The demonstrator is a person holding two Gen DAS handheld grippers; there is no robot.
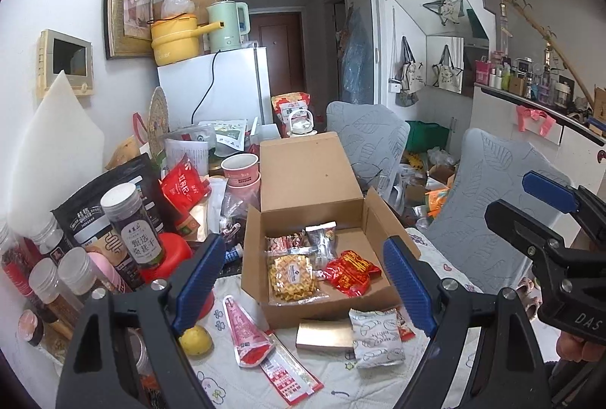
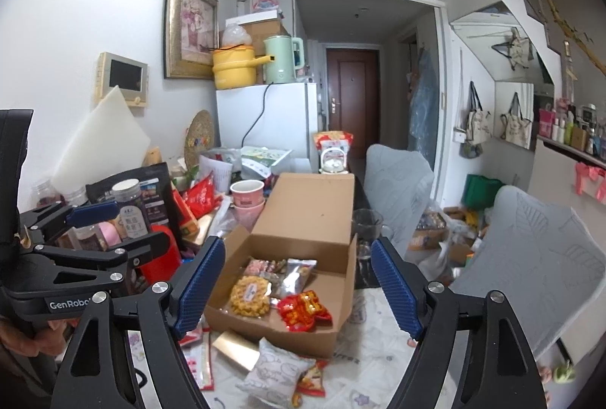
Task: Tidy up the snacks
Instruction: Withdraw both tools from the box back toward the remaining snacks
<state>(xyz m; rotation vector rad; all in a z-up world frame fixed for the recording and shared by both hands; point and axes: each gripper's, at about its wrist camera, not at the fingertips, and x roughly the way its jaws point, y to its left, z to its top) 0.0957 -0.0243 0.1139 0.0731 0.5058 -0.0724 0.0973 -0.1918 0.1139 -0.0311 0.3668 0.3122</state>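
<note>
Two wide-apart blue pads of the empty left gripper [image 1: 305, 280] frame the open brown cardboard box [image 1: 306, 181] holding snack packets on the desk [image 1: 341, 386]. From the right wrist, the right gripper [image 2: 299, 289] gapes empty above that box, a white snack pouch [image 2: 274, 373] before it.

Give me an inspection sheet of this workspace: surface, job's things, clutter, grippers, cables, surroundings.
Surface: table under a printed cloth, crowded on its left side.
Job's things: open cardboard box holding a waffle pack, a red pack and small packets; in front of it lie a white pack, a gold box, a pink pouch and a lemon.
Clutter: jars, bags and pink cups left of the box.
Grippers: left gripper and right gripper both open, jaws empty, above the table.
Cables: black cord down the fridge.
Surroundings: grey chairs, kettle, yellow pot, door.
</note>
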